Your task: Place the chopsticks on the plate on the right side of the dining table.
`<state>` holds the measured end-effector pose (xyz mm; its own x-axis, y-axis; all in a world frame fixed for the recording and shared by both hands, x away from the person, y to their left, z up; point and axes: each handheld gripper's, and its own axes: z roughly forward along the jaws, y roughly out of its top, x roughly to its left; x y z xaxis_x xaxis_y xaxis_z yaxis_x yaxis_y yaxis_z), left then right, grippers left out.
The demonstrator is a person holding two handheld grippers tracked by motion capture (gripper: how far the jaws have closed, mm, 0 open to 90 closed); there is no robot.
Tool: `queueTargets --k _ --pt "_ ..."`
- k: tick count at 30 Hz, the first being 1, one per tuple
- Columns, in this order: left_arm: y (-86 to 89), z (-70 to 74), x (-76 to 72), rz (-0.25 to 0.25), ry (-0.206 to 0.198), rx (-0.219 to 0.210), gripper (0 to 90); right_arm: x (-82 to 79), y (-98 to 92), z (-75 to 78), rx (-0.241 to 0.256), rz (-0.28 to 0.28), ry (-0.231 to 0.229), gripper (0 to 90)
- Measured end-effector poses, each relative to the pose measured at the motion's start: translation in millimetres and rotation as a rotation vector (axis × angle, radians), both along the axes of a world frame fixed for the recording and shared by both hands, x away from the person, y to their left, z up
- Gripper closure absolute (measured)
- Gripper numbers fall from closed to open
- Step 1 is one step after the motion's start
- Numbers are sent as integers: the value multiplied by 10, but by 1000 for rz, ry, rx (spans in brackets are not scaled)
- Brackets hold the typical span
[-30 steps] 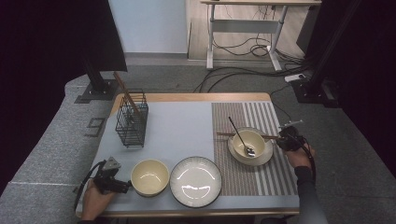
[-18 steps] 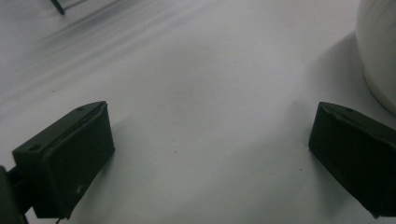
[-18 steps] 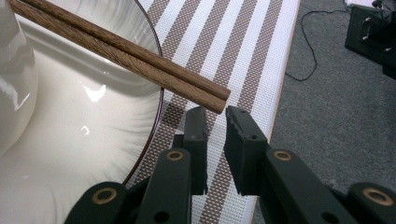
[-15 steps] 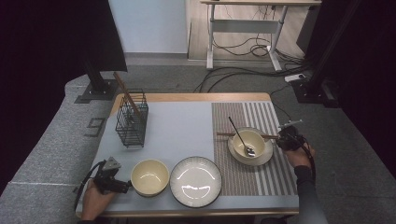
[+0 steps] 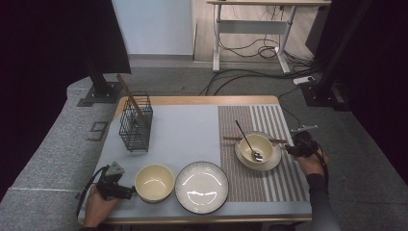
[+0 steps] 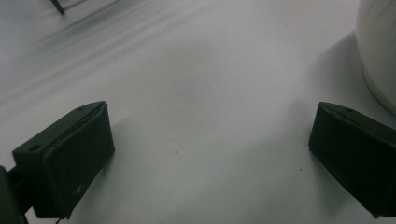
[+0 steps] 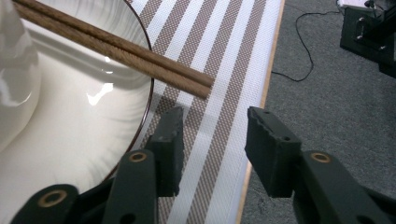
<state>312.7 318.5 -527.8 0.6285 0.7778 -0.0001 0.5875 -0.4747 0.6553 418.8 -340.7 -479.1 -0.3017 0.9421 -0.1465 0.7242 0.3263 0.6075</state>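
Two grippers under my control, both gaping, nothing held. Right gripper [image 7: 212, 140] low over striped mat [image 7: 219, 79], chopsticks [image 7: 116, 49] just ahead, resting across saucer [image 7: 93, 140] rim. Left gripper [image 6: 210, 154] on pale mat [image 6: 187, 70], cream bowl [image 5: 154, 182] just beside it.
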Motion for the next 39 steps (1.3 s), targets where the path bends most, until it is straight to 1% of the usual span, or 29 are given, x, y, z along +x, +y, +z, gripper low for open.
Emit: queueTargets --k 4,8,9,10,14,16,18,22,24,25,27,29,31,33,34,35,36,37,39 --pt "0 0 0 0 0 0 0 -106 -14 53 6 17 -5 519" --pt "-1 0 0 0 0 0 0 -227 10 118 22 34 -9 478" --pt "-1 0 0 0 0 0 0 -227 10 118 22 34 -9 478" --pt "-1 0 0 0 0 0 0 -302 45 168 34 41 -18 462" --pt "-1 0 0 0 0 0 0 -432 102 261 45 73 -37 444" --pt "-1 0 0 0 0 0 0 -494 135 303 53 86 -39 433" --pt "-1 0 0 0 0 0 0 -553 178 336 49 99 -46 415" --pt "0 0 0 0 0 0 0 -624 282 374 64 116 -43 377" --pt "0 0 -1 0 -1 0 0 -622 344 385 78 117 -35 367" --pt "0 0 -1 0 -1 0 0 -616 379 394 77 116 -32 356" --pt "0 0 -1 0 -1 0 0 -592 453 413 79 110 -43 328" --pt "-1 0 -1 0 -1 0 0 -560 526 436 96 103 -57 311" --pt "0 0 -1 0 -1 0 0 -515 598 455 103 107 -63 302" --pt "0 0 -1 0 -1 0 0 -458 660 462 111 112 -52 321" --pt "0 0 -1 0 -1 0 0 -458 660 462 111 112 -52 321" --pt "0 0 -1 0 -1 0 0 -394 724 443 99 121 -37 355" --pt "0 0 -1 0 -1 0 0 -394 724 443 99 121 -37 355" --pt "0 0 -1 0 0 0 0 -335 758 408 96 128 -20 389" --pt "0 0 -1 0 0 0 0 -287 774 373 103 130 -7 425"
